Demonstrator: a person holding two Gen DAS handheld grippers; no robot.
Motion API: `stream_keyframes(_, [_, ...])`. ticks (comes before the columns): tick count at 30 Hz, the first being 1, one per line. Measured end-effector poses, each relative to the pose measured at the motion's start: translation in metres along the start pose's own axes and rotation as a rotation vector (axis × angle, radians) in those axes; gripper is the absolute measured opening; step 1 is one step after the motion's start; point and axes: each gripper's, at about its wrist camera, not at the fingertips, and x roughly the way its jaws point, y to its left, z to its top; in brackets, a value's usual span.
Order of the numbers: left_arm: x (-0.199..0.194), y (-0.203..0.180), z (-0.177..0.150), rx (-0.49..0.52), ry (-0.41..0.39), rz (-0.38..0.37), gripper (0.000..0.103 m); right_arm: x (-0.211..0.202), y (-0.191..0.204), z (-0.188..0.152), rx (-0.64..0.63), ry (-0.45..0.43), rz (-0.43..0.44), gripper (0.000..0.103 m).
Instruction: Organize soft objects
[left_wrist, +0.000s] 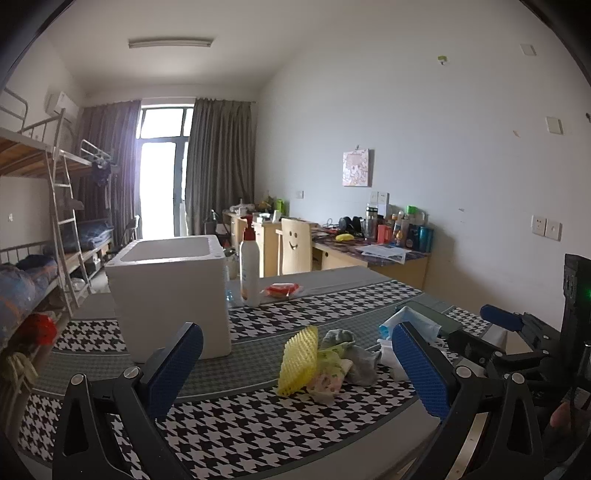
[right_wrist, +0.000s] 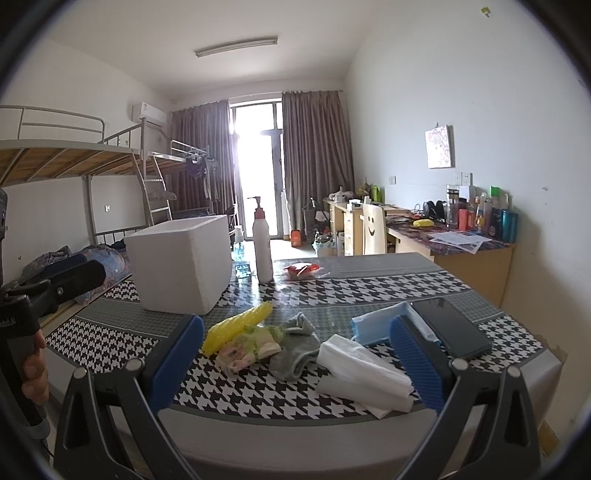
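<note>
Looks like nothing's sorted yet. The soft stuff sits in a loose pile on the near part of the bench (right_wrist: 332, 435): yellow foam net (right_wrist: 236, 325), grey sock (right_wrist: 295, 350), patterned cloth (right_wrist: 251, 349), white tissues (right_wrist: 365, 365). The foam box (right_wrist: 181, 266) stands far left, apparently empty. Left gripper (left_wrist: 295, 369) and right gripper (right_wrist: 295, 365) both hover near the pile, fingers spread wide, holding nothing.

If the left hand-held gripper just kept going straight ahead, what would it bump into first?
Most likely the yellow foam net, which lies between the open fingers of the left hand-held gripper, with the grey sock beside it. Depth is hard to judge, so it might pass over them.
</note>
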Motion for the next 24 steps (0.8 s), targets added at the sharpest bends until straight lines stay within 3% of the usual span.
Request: stream_keyframes(24, [0.069,-0.007,-0.008,0.011,0.166,-0.025,0.102,0.035,-0.029,-0.014,0.029,0.106,-0.045,0.102])
